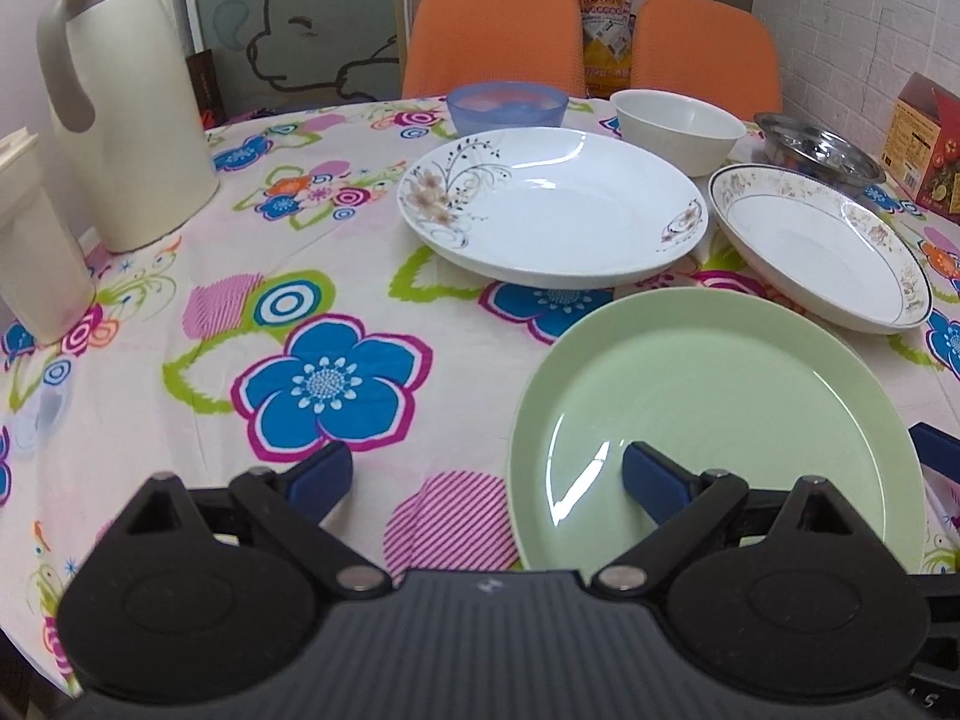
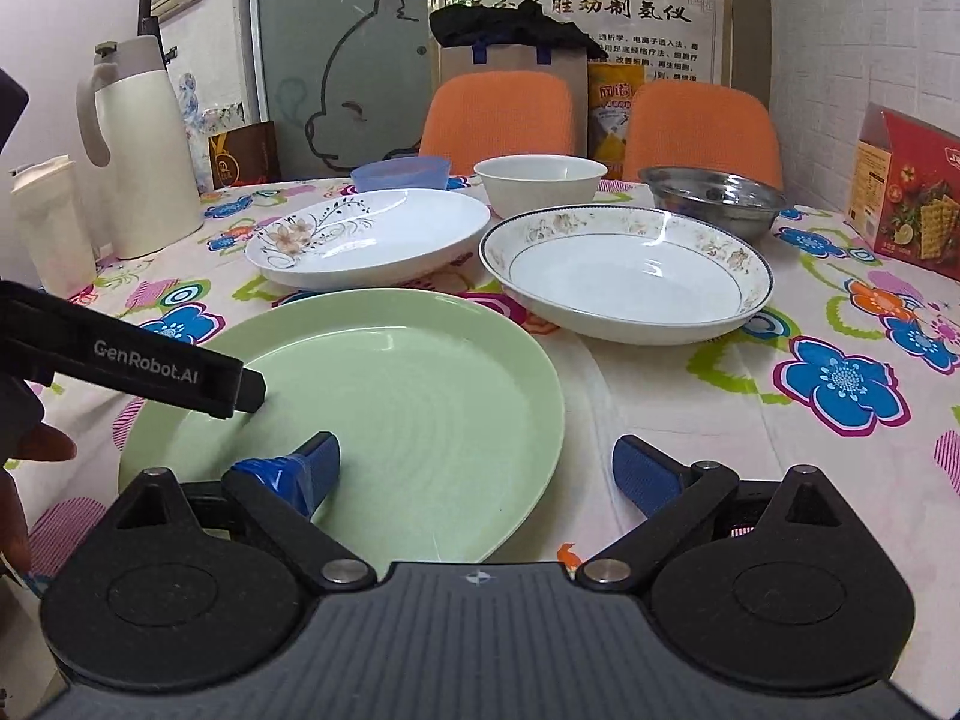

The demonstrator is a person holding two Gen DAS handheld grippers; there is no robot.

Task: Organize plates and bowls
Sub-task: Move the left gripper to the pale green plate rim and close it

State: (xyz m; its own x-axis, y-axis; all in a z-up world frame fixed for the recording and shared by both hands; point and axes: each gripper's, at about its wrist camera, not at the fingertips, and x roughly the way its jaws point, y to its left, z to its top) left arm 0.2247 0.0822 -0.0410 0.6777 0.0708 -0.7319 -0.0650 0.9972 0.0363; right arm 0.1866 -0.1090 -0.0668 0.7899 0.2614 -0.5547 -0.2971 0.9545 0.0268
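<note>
**Inspector:** Round table under a flowered tablecloth (image 2: 708, 372), two orange chairs (image 2: 498, 114) behind it, tiled wall to the right. Nothing is stacked yet.

**Assistant:** And the item in hand?

**Inspector:** The green plate (image 2: 384, 396) lies flat at the near edge, nearest both tools. The left gripper (image 1: 486, 480) has its jaws spread wide and empty, straddling the plate's left rim. The right gripper (image 2: 474, 471) is likewise agape and empty, across the plate's right rim.

**Assistant:** Orientation?

**Inspector:** Round, so no long axis; face up, level. Beyond it sit the flower-sprig plate (image 2: 372, 240) and the gilt-rimmed plate (image 2: 630, 276), close together but apart, I judge. Further back stand the blue bowl (image 2: 399, 173), white bowl (image 2: 540, 183) and steel bowl (image 2: 711, 198).

**Assistant:** Recommendation?

**Inspector:** Pinch one rim squarely, one finger under and one over, lift level, and keep clear of the thermos (image 2: 150, 150) at the left
</note>
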